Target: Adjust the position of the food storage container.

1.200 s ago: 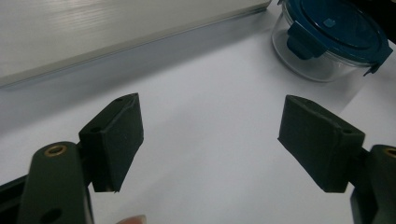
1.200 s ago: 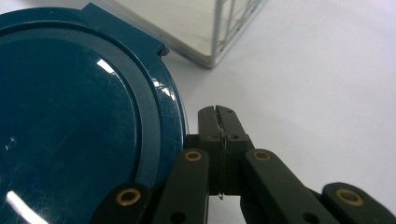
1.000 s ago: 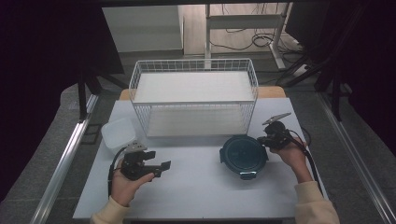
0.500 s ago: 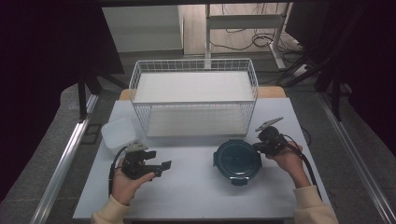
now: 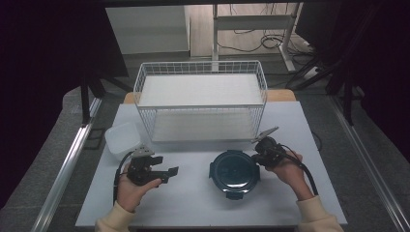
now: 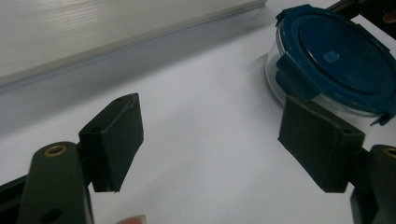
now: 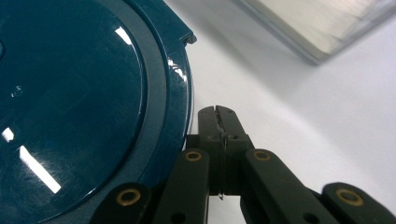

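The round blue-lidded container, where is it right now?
In the high view the container sits on the white table, right of centre, in front of the wire basket, beside the right gripper.

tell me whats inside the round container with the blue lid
The blue lid covers the round container, so its contents are hidden from above. Through the clear wall in the left gripper view nothing can be made out inside.

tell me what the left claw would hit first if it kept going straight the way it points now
Most likely the round container with the blue lid. The open left claw points across the bare table toward it, with nothing between, though in the left gripper view it sits slightly off-centre.
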`<state>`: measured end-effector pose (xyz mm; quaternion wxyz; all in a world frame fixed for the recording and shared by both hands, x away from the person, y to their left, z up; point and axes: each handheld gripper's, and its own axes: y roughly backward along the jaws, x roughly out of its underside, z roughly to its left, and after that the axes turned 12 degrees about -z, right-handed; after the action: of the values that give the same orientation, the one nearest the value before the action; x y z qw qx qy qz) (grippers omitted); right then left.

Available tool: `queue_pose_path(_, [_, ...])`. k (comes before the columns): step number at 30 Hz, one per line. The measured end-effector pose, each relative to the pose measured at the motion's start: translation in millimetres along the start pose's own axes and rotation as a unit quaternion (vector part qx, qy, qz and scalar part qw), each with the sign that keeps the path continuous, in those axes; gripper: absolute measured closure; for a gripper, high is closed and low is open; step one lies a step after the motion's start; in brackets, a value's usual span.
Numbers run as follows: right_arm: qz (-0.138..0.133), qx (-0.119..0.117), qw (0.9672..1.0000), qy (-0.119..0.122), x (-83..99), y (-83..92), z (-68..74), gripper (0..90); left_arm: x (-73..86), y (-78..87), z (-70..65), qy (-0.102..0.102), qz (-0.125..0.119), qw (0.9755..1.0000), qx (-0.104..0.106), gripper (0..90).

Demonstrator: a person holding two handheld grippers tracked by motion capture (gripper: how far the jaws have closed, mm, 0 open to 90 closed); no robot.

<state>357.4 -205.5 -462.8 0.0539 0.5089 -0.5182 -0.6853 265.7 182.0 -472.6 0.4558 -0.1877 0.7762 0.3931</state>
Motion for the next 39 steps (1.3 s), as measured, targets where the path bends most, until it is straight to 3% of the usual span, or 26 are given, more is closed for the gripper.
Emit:
queue_pose_path(4, [-0.006,-0.019,0.9998,0.001,-3.0,-3.1,7.9,89.7,0.0,0.6,0.1,0.0,0.0,1.0,0.0,21.6])
queue_pose_path(6, [-0.002,-0.029,0.9995,0.012,-7.0,-6.4,19.7,89.7,0.0,0.9,0.4,0.0,0.0,1.0,-0.001,21.6])
queue_pose_path(19, [-0.004,-0.038,0.9985,0.041,-17.9,-15.4,50.1,89.7,-0.2,1.6,-0.5,0.0,-0.001,1.0,-0.002,21.6])
queue_pose_path(25, [-0.008,-0.056,0.9974,0.044,-21.1,-20.0,59.5,89.7,0.0,1.2,0.2,0.001,0.0,1.0,-0.002,21.6])
queue_pose_path(30, [-0.01,-0.065,0.9969,0.043,-21.1,-21.2,59.1,89.7,0.1,2.3,0.7,0.002,-0.001,1.0,-0.002,21.6])
queue_pose_path(32, [-0.026,-0.069,0.9961,0.047,-19.7,-21.7,56.4,89.7,0.3,3.0,1.4,0.003,-0.002,1.0,-0.002,21.6])
queue_pose_path(33, [-0.028,-0.059,0.9968,0.046,-19.3,-21.2,54.5,89.7,0.3,3.7,2.1,0.003,-0.003,1.0,-0.002,21.6])
queue_pose_path(34, [-0.041,-0.039,0.9977,0.036,-18.6,-15.4,45.6,89.6,0.5,4.6,2.8,0.004,-0.004,1.0,-0.002,21.6])
queue_pose_path(39, [-0.083,-0.042,0.9956,-0.003,-15.4,4.4,29.6,89.6,0.7,8.0,7.2,0.01,-0.008,0.9999,-0.007,21.6])
